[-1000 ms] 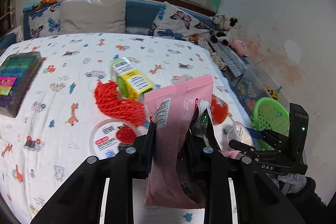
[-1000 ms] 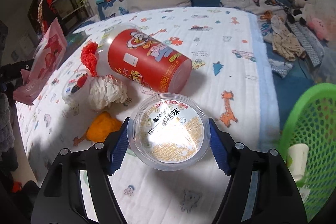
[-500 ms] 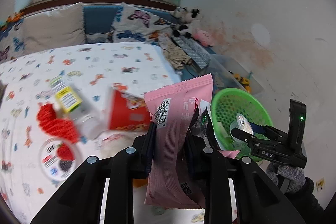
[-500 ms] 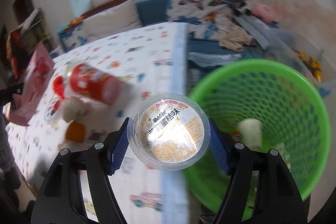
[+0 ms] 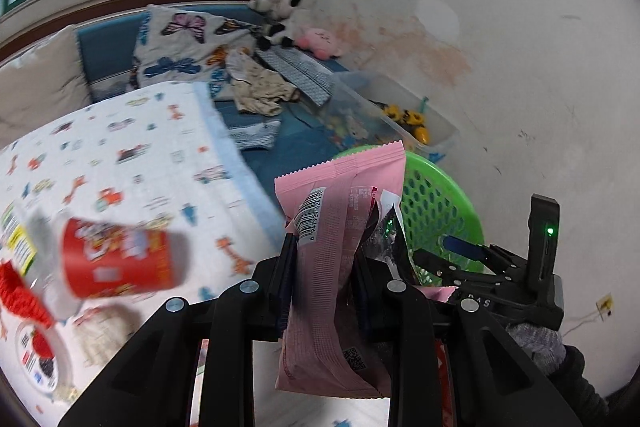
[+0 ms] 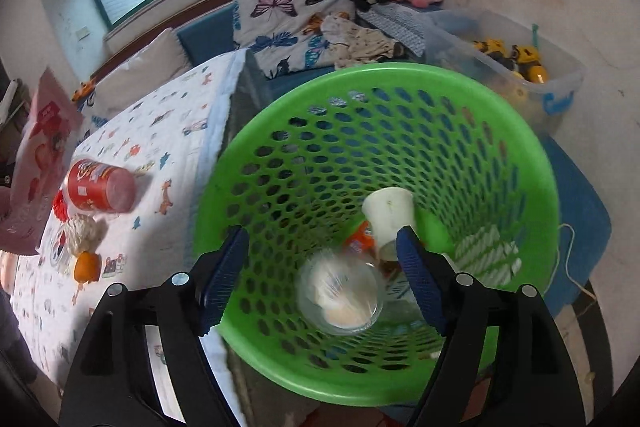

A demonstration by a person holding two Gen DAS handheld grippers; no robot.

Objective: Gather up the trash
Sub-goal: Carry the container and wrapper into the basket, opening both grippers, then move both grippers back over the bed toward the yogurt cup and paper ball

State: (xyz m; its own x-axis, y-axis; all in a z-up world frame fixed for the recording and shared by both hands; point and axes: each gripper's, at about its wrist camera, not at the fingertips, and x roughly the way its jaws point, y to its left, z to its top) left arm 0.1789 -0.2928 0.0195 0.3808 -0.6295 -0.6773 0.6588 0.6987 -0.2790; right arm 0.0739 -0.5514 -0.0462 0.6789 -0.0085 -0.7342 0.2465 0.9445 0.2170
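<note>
My left gripper (image 5: 324, 259) is shut on a pink snack wrapper (image 5: 336, 267) that stands up between its pads, with a dark foil piece beside it. Behind the wrapper is the green mesh basket (image 5: 436, 203). In the right wrist view my right gripper (image 6: 322, 267) hovers over the green basket (image 6: 400, 115); its jaws are opening and nothing is pressed between them. The clear plastic cup (image 6: 340, 295) is blurred, down inside the basket below the pads. A white paper cup (image 6: 390, 215) lies in the basket too. My right gripper (image 5: 464, 251) also shows in the left wrist view, over the basket rim.
On the patterned bed sheet (image 6: 176, 115) lie a red canister (image 6: 100, 187), a crumpled tissue (image 6: 82, 231), an orange peel (image 6: 88, 265) and a red net (image 5: 20, 291). A clear bin of toys (image 6: 516, 63) stands beyond the basket, against the wall.
Both grippers swung right, from over the bed to the basket. The right gripper let go of the clear cup, which has dropped into the basket. The left still holds the pink wrapper.
</note>
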